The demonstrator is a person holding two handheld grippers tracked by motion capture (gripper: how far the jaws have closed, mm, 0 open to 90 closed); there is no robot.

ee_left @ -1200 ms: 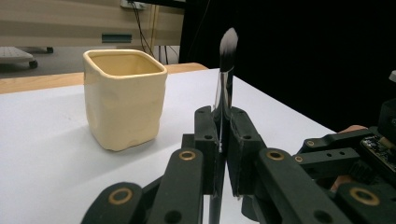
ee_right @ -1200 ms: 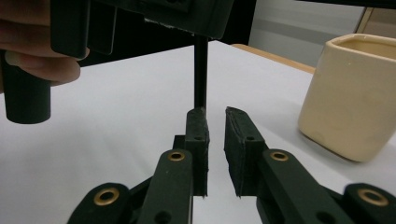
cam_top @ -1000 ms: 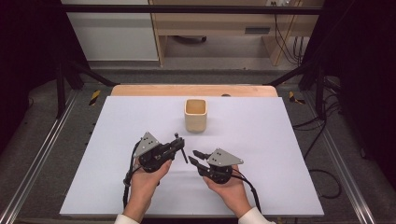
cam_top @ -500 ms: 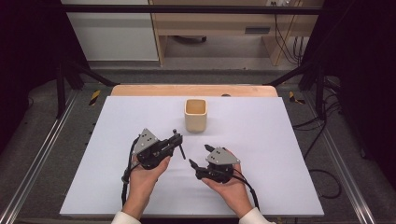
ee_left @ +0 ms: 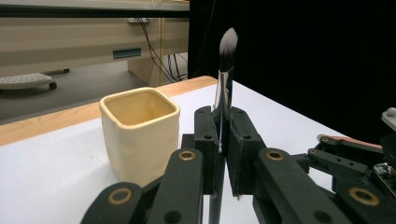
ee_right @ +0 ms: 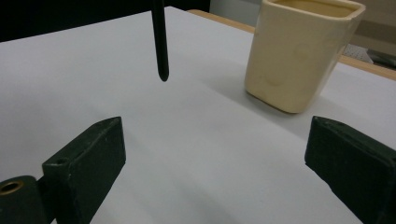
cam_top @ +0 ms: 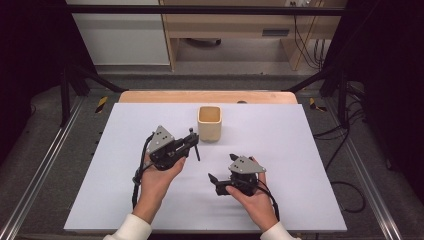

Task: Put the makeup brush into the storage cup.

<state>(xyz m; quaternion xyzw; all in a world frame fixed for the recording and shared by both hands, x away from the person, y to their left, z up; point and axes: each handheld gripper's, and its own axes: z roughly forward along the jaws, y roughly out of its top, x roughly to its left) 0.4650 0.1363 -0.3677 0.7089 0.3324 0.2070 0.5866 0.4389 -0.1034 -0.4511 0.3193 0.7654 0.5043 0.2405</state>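
Since a second ago your two grippers have drawn apart: your left gripper (cam_top: 192, 141) has lifted the brush (cam_top: 195, 145) up and toward the cup (cam_top: 209, 123), while your right gripper (cam_top: 216, 182) has let it go, and its jaws have just been opening with nothing between them. Now your left jaws are pressed tight on the brush's handle, a little below the metal ferrule, as the left gripper view shows; the brush (ee_left: 224, 88) stands nearly upright there, its dark bristle tip with a pale end on top and its thin black handle hanging down past the jaws. From the high view, the brush sits just in front of the cream square cup, near it but not touching, and clear of the white table top (cam_top: 290, 135). Your right jaws are spread wide and rest low over the table, well apart from the brush. In the right gripper view, the handle's rounded black end (ee_right: 160, 46) hangs in the air above the table, left of the cup (ee_right: 299, 56), which stands upright.
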